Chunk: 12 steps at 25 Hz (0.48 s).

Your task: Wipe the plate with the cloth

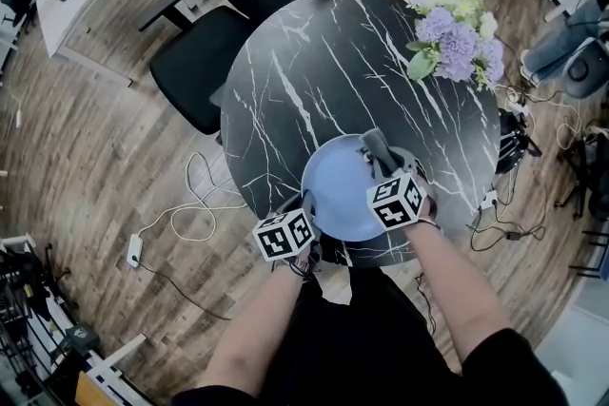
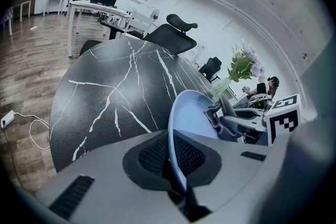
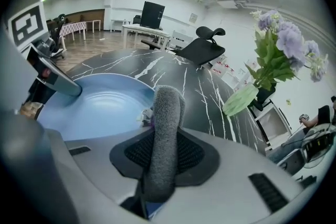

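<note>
A light blue plate (image 1: 344, 187) sits at the near edge of the black marble table (image 1: 314, 71). My left gripper (image 1: 306, 214) is shut on the plate's near left rim; in the left gripper view that rim (image 2: 176, 149) stands edge-on between the pads. My right gripper (image 1: 385, 168) is shut on a grey cloth (image 1: 378, 150) at the plate's right side. In the right gripper view the cloth (image 3: 164, 139) sticks up between the jaws, with the plate (image 3: 100, 105) just beyond and the left gripper (image 3: 55, 78) on its far rim.
A vase of purple and white flowers (image 1: 455, 38) stands at the table's far right. A black office chair (image 1: 249, 0) is pushed against the far side. Cables and a power strip (image 1: 135, 249) lie on the wooden floor at the left.
</note>
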Motion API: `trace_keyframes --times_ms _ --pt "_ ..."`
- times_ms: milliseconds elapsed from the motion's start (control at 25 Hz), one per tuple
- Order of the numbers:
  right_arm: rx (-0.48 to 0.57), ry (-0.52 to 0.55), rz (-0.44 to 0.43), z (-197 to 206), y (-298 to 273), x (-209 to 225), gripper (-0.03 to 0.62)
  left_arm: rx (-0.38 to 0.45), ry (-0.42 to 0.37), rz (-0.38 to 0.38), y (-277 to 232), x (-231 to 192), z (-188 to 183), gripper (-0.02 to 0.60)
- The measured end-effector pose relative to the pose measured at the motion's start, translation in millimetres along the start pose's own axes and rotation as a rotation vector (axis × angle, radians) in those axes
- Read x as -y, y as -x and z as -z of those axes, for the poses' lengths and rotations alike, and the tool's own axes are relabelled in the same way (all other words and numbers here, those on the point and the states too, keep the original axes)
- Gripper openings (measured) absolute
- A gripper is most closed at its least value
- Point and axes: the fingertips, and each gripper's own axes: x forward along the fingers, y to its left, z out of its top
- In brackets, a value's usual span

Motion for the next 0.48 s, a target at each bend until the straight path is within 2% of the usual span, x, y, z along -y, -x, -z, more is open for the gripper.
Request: trace_keyframes --times_ms 240,360,480 --pt "0.070 -0.135 0.038 -4.9 12.8 8.4 0.109 -0.004 0.013 -0.006 -0.5 -0.5 2.1 0.031" --pt "0.109 -0.260 0.003 -6.4 17.0 3.6 0.109 -0.003 0.018 -0.007 -0.8 -0.6 2.7 0.031" --pt "0.119 -0.306 -0.060 -8.5 20.4 -12.0 0.109 -0.004 0.018 -0.011 0.0 -0.9 2.9 0.031"
